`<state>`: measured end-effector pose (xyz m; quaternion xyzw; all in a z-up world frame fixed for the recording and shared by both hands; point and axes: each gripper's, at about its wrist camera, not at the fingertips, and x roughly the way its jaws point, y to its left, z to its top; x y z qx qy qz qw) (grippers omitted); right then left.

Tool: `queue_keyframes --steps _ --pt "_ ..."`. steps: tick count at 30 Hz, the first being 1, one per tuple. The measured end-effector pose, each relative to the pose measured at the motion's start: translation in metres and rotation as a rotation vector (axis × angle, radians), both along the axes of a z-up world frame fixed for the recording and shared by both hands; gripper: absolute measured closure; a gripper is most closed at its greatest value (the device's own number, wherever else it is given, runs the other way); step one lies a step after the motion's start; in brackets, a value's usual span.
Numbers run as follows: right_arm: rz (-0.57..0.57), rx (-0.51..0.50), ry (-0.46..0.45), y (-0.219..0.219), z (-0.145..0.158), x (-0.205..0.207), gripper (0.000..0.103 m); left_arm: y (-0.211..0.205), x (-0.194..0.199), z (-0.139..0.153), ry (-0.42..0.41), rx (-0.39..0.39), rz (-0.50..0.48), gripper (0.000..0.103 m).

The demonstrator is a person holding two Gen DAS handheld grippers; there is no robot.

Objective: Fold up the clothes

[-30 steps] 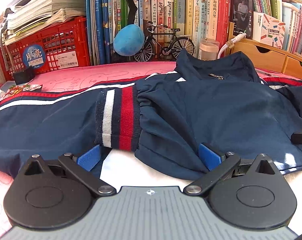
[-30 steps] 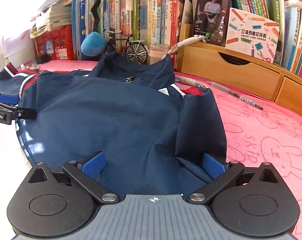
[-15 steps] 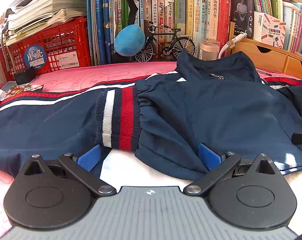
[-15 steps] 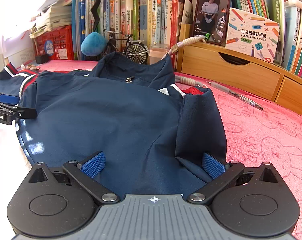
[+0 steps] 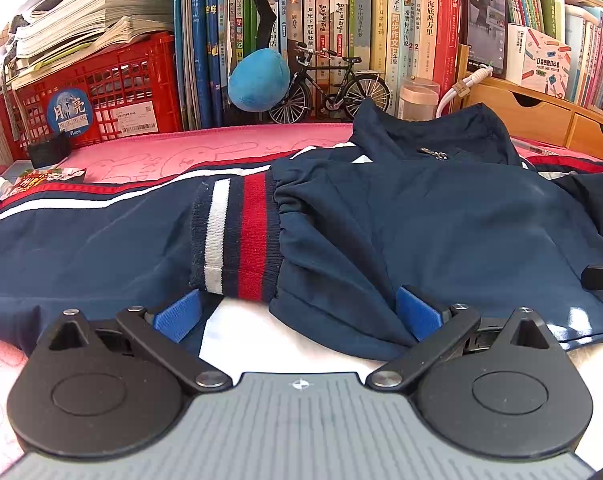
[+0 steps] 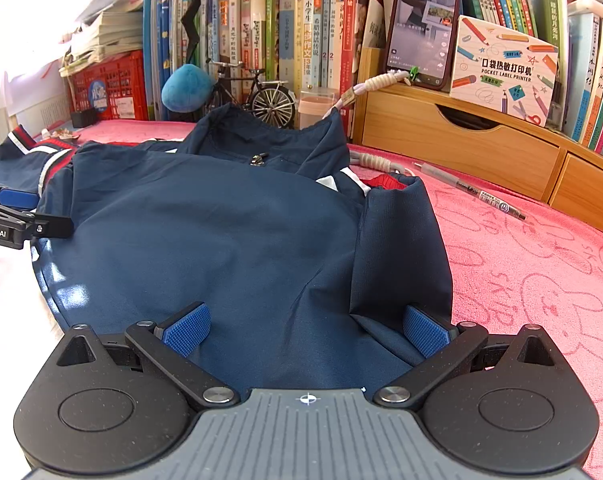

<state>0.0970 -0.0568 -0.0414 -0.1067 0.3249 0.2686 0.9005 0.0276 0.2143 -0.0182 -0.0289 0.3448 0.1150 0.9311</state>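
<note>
Likely a home study desk, crammed schoolbooks (image 5: 389, 32), pink mat (image 6: 541, 280)

A long row of books (image 5: 341, 36) is standing at the back, a red crate (image 5: 101, 92) and wooden drawers (image 6: 461, 136) are sitting on the pink surface (image 6: 541, 280)

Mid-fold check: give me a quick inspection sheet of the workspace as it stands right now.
Surface: pink bunny-print cloth, bare to the right of the garment.
Job's things: navy jacket spread flat, striped cuff lying on its left side.
Clutter: pen, red crate, model bicycle, blue plush.
Grippers: left gripper and right gripper, jaws open at the near hem.
Cables: braided cord below the phone.
Surroundings: packed bookshelf, wooden drawers.
</note>
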Motion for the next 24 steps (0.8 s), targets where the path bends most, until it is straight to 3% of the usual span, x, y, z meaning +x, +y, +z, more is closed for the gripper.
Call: queue_keyframes --steps 9,12,17,20,22,24 --pt "-0.051 -0.014 -0.006 0.001 0.002 0.005 0.000 0.000 0.000 0.000 0.000 -0.003 0.000 0.000" --pt "-0.233 -0.084 -0.070 -0.022 0.006 0.009 0.000 0.000 0.000 0.000 -0.001 -0.004 -0.001 0.000" --pt "-0.527 -0.115 -0.025 -0.093 0.012 0.034 0.000 0.000 0.000 0.000 -0.001 -0.005 -0.006 0.000" --pt "-0.736 -0.218 -0.079 -0.103 0.023 0.031 0.000 0.001 0.000 0.000 -0.001 -0.006 -0.006 0.000" --pt "-0.638 -0.117 -0.130 -0.097 0.032 0.013 0.000 0.001 0.000 0.000 0.000 -0.006 -0.006 0.000" --pt "-0.479 0.031 -0.110 -0.081 0.037 -0.003 0.000 0.000 0.000 0.000 0.000 -0.005 -0.006 0.000"
